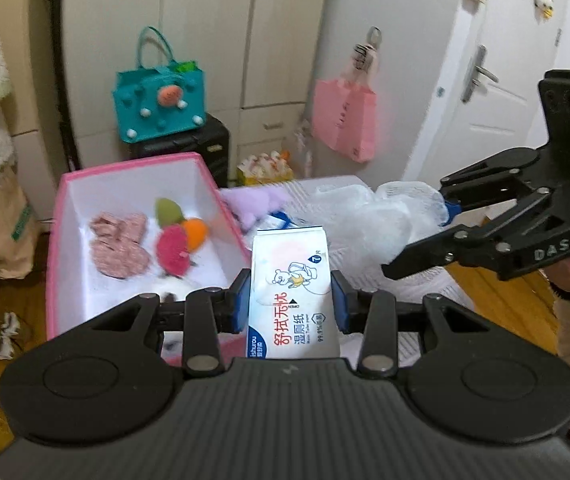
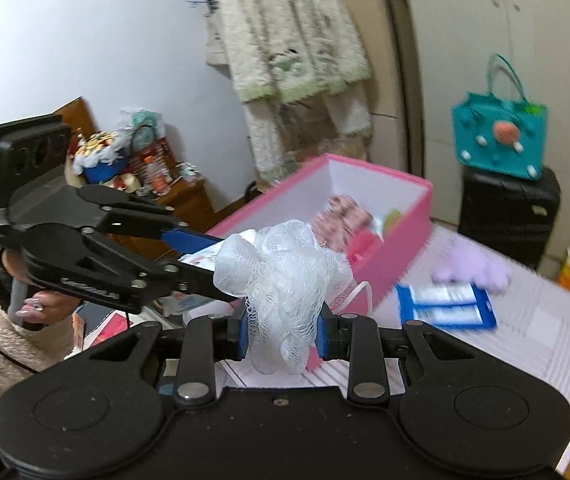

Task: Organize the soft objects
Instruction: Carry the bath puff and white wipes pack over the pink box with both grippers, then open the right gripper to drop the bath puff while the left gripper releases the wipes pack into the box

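My left gripper (image 1: 291, 304) is shut on a white pack of wet wipes (image 1: 291, 292) and holds it beside the near right corner of the pink storage box (image 1: 137, 172). The box holds pink plaid cloth (image 1: 119, 244) and plush fruit toys (image 1: 177, 236). My right gripper (image 2: 283, 334) is shut on a white mesh bath pouf (image 2: 281, 280) just short of the box (image 2: 409, 208). The right gripper also shows in the left wrist view (image 1: 421, 232), with the pouf (image 1: 409, 204) at its tips. A purple plush (image 2: 473, 268) and a blue packet (image 2: 445, 306) lie on the bed.
A white striped bed cover (image 2: 525, 340) carries the box. A teal bag (image 1: 159, 100) sits on a black suitcase (image 1: 213, 144) behind it. A pink bag (image 1: 345, 116) hangs on the wardrobe. A wooden nightstand (image 2: 181, 200) with clutter stands at the left.
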